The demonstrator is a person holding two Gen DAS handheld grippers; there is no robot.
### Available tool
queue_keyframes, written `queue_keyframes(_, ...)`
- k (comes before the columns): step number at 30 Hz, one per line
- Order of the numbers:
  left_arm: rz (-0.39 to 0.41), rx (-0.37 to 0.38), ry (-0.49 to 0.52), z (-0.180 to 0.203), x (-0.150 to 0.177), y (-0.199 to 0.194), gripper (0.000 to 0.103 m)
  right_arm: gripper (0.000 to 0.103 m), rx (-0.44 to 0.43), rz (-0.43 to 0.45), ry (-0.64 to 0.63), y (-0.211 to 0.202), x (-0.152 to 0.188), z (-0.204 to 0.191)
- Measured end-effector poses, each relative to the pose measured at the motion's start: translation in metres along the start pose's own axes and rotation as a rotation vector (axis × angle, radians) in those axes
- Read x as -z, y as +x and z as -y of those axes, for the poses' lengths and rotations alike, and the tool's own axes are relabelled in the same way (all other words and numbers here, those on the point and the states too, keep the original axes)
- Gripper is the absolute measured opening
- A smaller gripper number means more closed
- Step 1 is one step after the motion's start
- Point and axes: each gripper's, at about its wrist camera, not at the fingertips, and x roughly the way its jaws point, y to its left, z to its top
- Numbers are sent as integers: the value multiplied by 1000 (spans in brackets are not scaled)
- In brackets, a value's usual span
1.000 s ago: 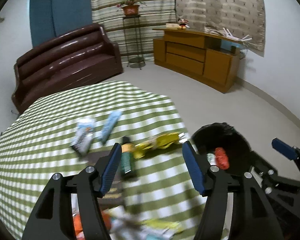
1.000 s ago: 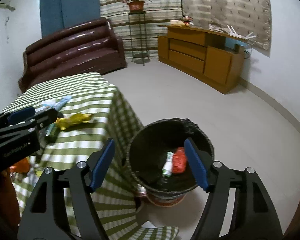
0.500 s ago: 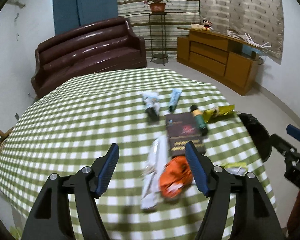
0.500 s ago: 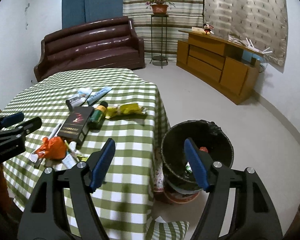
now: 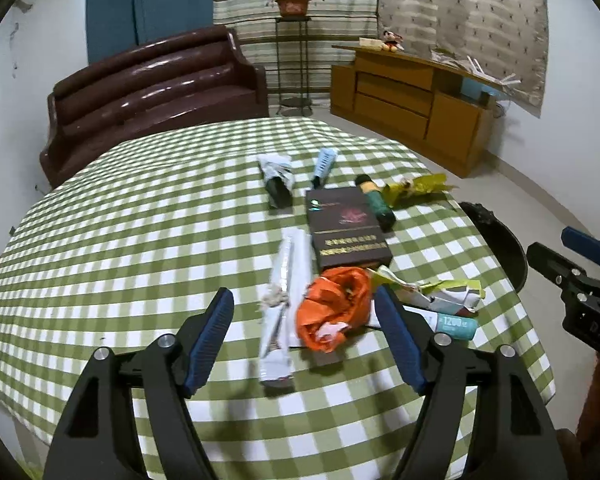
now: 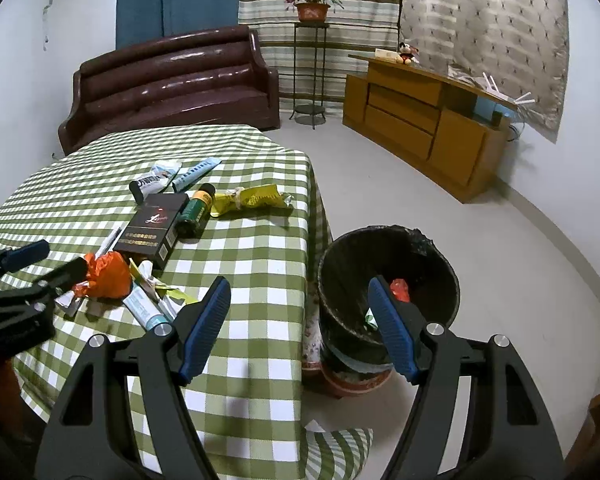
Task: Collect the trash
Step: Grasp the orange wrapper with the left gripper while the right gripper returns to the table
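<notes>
My left gripper point(image 5: 302, 296) hovers low over the green checked table point(image 5: 140, 240), its jaws opening. A crumpled orange bag point(image 5: 332, 308) and a long white wrapper point(image 5: 286, 292) lie between its fingers, untouched by the pads. Beyond them are a dark box point(image 5: 346, 232), a green bottle point(image 5: 374, 202), a yellow wrapper point(image 5: 418, 186) and two tubes. My right gripper point(image 6: 298, 284) is open and empty above the table's edge, beside the black trash bin point(image 6: 388, 264), which holds red trash point(image 6: 398, 288).
A teal tube point(image 5: 456, 326) and paper scraps lie right of the orange bag. A brown sofa point(image 5: 152, 92), a plant stand point(image 5: 294, 40) and a wooden cabinet point(image 5: 412, 96) stand behind the table. Bare floor lies around the bin.
The left gripper swung away from the bin to the table's near side, and its jaws spread wider. The right gripper drew back from above the bin toward the table's edge.
</notes>
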Motion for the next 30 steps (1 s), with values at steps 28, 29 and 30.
queue_keyframes(28, 16, 36, -2, -7, -1, -6, 42, 70, -51, -31, -14, 9, 7, -15)
queue_keyframes(29, 21, 27, -7, -10, -2, -8, 42, 70, -55, -33, -19, 9, 8, -17)
queue_keyframes(30, 27, 16, -12, -13, -2, -11, 42, 70, -58, -33, -25, 9, 8, -19)
